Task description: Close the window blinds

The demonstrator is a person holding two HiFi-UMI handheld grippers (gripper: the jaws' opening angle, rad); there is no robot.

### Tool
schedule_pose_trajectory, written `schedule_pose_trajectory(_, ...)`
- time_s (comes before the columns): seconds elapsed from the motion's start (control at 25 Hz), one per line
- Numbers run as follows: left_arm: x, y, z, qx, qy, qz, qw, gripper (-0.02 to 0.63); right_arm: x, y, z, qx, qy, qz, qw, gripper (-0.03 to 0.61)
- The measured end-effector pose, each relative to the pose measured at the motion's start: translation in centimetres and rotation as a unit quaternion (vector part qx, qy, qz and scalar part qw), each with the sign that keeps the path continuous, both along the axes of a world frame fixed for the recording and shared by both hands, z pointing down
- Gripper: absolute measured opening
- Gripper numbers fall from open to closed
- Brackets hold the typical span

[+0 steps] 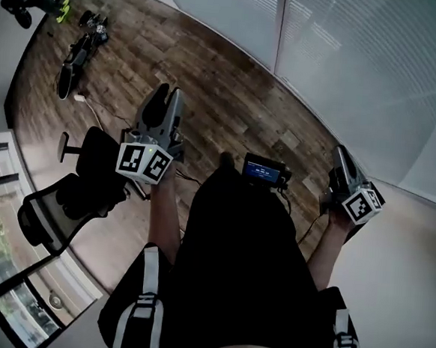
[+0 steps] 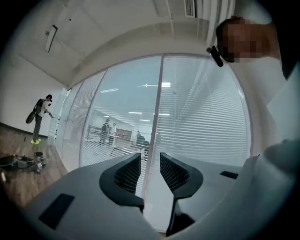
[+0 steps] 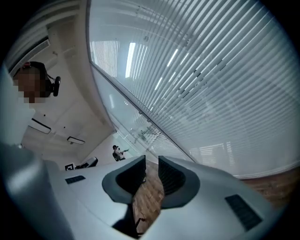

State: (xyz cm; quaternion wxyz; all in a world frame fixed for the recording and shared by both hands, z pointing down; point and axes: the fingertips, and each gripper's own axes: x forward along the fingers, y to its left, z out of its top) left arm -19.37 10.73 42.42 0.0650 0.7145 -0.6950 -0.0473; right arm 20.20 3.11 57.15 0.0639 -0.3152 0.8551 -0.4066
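Note:
Lowered white slatted blinds [image 1: 361, 76] cover the glass wall ahead and to my right. They fill the left gripper view as blinds [image 2: 206, 131] and the right gripper view as blinds [image 3: 201, 79]. A pale upright window post [image 2: 158, 103] divides two panes. My left gripper [image 1: 168, 94] is raised toward the glass, apart from it; in its own view the left gripper [image 2: 150, 158] stands shut with nothing held. My right gripper [image 1: 341, 152] hangs lower by the blinds; the right gripper [image 3: 151, 163] looks shut and empty too. No cord or wand shows near either one.
A black office chair [image 1: 66, 195] stands close on my left. Bags and gear [image 1: 81, 46] lie on the wooden floor [image 1: 210, 79] farther off, near a standing person [image 2: 41, 116]. More people [image 2: 108, 132] show beyond the glass. A small screen device [image 1: 263, 169] hangs at my chest.

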Motion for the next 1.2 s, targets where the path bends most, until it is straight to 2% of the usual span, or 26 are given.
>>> schedule_pose_trajectory(0.16, 0.6, -0.3, -1.8, 0.039, 0.051, 0.053, 0.9965, 0.138, 2.3, 1.7, -0.5, 0.009, 0.0, 0.052, 0.999, 0.091)
schedule_pose_trajectory(0.36, 0.2, 1.3, -3.3, 0.079, 0.102, 0.145, 0.981, 0.138, 1.3, 5.7, -1.3, 0.002, -0.006, 0.1, 0.995, 0.091)
schedule_pose_trajectory(0.44, -0.1, 2.5, -3.1, 0.089, 0.114, 0.193, 0.9705, 0.138, -0.3, 7.6, -1.2, -0.002, -0.009, 0.113, 0.994, 0.091)
schedule_pose_trajectory(0.56, -0.1, 4.5, -2.3, 0.098, 0.134, 0.275, 0.9471, 0.138, -4.6, 10.3, -2.0, 0.007, -0.006, 0.112, 0.994, 0.091)
schedule_pose_trajectory(0.72, -0.6, 8.8, -0.4, 0.088, 0.144, 0.351, 0.9212, 0.138, -10.6, 16.6, -3.6, 0.027, 0.031, 0.108, 0.993, 0.091)
schedule_pose_trajectory(0.84, -0.5, 11.0, 2.0, 0.082, 0.177, 0.381, 0.9037, 0.138, -12.3, 21.0, -3.8, 0.039, 0.078, 0.104, 0.991, 0.091)
schedule_pose_trajectory(0.92, 0.1, 11.4, 3.5, 0.072, 0.201, 0.393, 0.8945, 0.138, -12.0, 23.2, -3.0, 0.03, 0.104, 0.109, 0.988, 0.091)
schedule_pose_trajectory(1.04, 0.8, 12.4, 4.0, 0.065, 0.228, 0.409, 0.881, 0.138, -11.8, 25.5, -2.8, 0.011, 0.117, 0.12, 0.986, 0.089)
schedule_pose_trajectory(1.12, 0.9, 13.5, 3.9, 0.069, 0.234, 0.417, 0.8753, 0.138, -12.1, 26.2, -3.2, 0.015, 0.121, 0.118, 0.985, 0.084)
schedule_pose_trajectory(1.2, 0.9, 14.0, 3.8, 0.072, 0.23, 0.419, 0.8753, 0.138, -12.8, 26.5, -3.5, 0.027, 0.122, 0.109, 0.986, 0.077)
